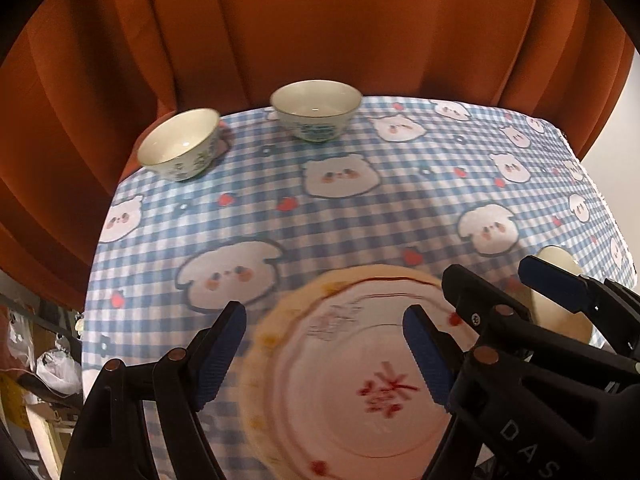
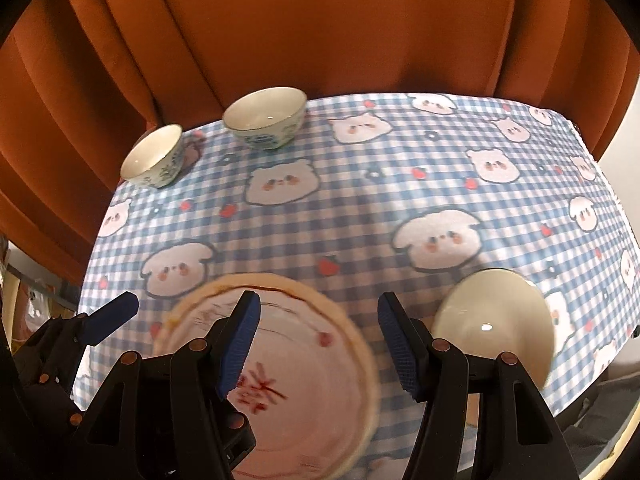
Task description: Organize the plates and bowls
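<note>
Ceramic is what both tools must handle here, so the step in hand, as I judge it, is choosing a first piece and closing on a rim squarely, not at a slant. Low in the left wrist view the left tool [image 1: 324, 356] stands open with nothing between its blue ribbed pads, its right pad over the round cream plate with red flower painting [image 1: 340, 380], which lies flat on the blue-and-white checked surface [image 1: 360, 208] printed with white puppy faces. In the right wrist view the right tool [image 2: 318, 340] is likewise open and empty, its left pad over the same plate and its right pad just beside the plain cream bowl [image 2: 496, 320] at lower right. Two cream bowls with blue-green floral outsides wait at the far edge: the nearer-left floral bowl [image 1: 180, 144] at upper left and the far floral bowl [image 1: 316, 110] at upper centre, well apart from the plate, before the rust-orange curtain [image 1: 320, 20]. Both tools point steeply downward, side by side. A good grip would take the plate's rim from the side, since a flat plate offers little purchase from above; stacking bowls calls for a slow, level descent.
</note>
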